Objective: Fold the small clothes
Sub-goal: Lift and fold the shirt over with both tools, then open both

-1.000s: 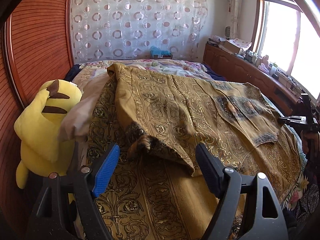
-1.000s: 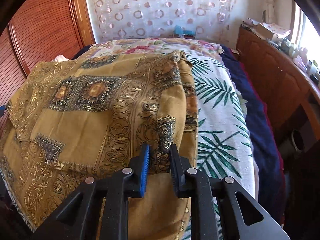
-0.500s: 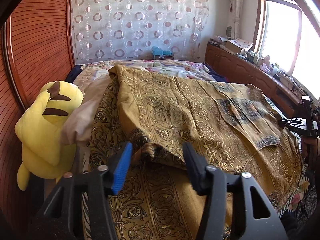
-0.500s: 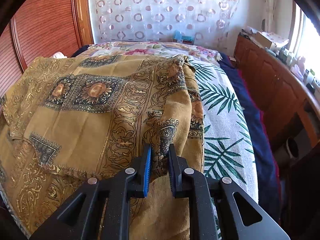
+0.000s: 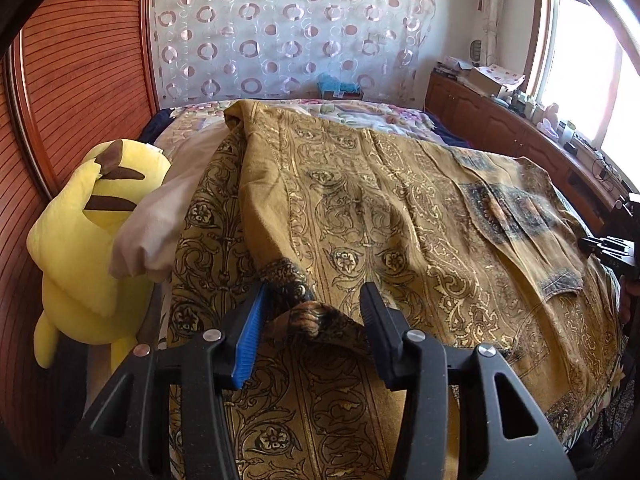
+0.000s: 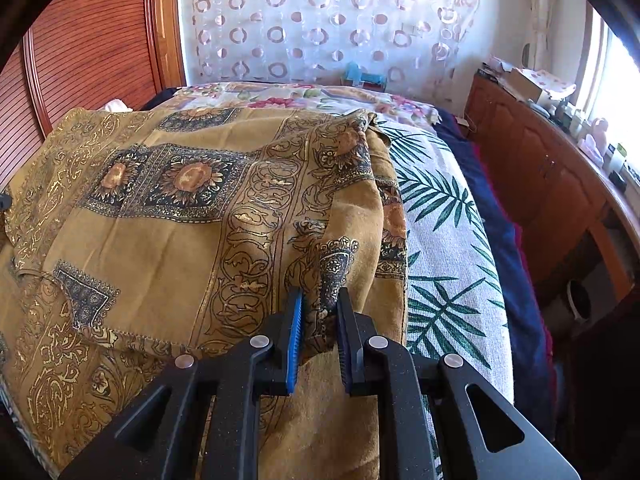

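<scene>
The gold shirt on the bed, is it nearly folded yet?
Not yet. The gold shirt is spread out on the bed with one sleeve laid across it. The right claw pinches its edge; the left claw straddles the sleeve cuff, seemingly not squeezing. Most of the folding is still left.

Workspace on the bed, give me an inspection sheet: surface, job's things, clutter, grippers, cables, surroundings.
Surface: bed with leaf-print cover.
Job's things: mustard patterned garment spread out, sleeves folded inward.
Clutter: yellow plush toy and white pillow at its left edge.
Grippers: left gripper open around a dark cuff; right gripper shut on a fabric fold.
Cables: nothing seen.
Surroundings: circle-print curtain, wooden cabinet, bright window.
</scene>
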`<state>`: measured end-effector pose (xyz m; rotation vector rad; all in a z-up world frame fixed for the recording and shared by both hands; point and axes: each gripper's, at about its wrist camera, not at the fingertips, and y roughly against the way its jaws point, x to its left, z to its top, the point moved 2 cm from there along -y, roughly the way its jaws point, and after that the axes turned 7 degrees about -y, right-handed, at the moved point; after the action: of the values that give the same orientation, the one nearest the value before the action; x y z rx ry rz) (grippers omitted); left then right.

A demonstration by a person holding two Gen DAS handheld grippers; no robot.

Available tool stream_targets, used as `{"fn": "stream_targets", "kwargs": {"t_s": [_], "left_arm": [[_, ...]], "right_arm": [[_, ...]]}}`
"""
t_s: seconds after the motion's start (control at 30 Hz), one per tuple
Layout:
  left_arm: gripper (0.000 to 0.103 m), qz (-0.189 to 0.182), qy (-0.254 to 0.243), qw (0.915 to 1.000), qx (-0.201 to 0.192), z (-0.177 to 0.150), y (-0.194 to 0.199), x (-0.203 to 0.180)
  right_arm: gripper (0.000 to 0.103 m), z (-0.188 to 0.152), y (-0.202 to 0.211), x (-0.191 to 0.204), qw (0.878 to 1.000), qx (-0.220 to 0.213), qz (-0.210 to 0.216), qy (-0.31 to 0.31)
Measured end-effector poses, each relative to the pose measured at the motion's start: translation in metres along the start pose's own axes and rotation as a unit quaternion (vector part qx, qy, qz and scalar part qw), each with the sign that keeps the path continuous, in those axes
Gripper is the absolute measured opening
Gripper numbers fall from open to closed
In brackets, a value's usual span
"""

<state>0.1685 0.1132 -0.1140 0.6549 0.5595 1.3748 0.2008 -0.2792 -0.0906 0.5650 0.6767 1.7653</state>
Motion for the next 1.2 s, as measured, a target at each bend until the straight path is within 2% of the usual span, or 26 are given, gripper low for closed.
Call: {"fn": "stream_targets", "kwargs": {"t_s": [0.07, 0.17, 0.23, 0.33, 0.47, 0.7, 0.83, 1.2], "left_arm": [[0.043, 0.001, -0.002, 1.0, 0.002, -0.001, -0.001, 0.0], [0.029, 0.003, -0.004, 1.0, 0.005, -0.001, -0.003, 0.001], [0.016, 0.0, -0.004, 1.0, 0.003, -0.001, -0.001, 0.0], [0.009, 0.002, -0.007, 1.0, -0.007, 0.002, 0.005, 0.0], [0.008, -0.004, -0.001, 0.9993, -0.037, 0.01, 0.026, 0.0], [0.008, -0.017, 0.009, 0.9955, -0.093, 0.017, 0.074, 0.002], [0.008, -0.022, 0.019, 0.9942, -0.104, 0.011, 0.088, 0.008], [0.008, -0.029, 0.067, 0.9933, -0.089, -0.061, 0.109, 0.022]], "right_arm": [[0.016, 0.0, 0.0, -0.001, 1.0, 0.0, 0.0, 0.001], [0.016, 0.0, 0.0, 0.0, 1.0, -0.001, -0.005, 0.006], [0.016, 0.0, 0.0, 0.002, 1.0, -0.001, -0.01, 0.01], [0.007, -0.001, 0.001, 0.007, 1.0, -0.003, -0.015, 0.024], [0.005, 0.002, 0.011, 0.008, 0.999, -0.023, -0.012, 0.029], [0.004, 0.018, 0.064, 0.004, 0.997, -0.071, 0.042, 0.008], [0.004, 0.015, 0.093, 0.004, 0.994, -0.083, 0.072, 0.006], [0.004, -0.052, 0.141, -0.013, 0.992, -0.069, 0.102, 0.002]]}}
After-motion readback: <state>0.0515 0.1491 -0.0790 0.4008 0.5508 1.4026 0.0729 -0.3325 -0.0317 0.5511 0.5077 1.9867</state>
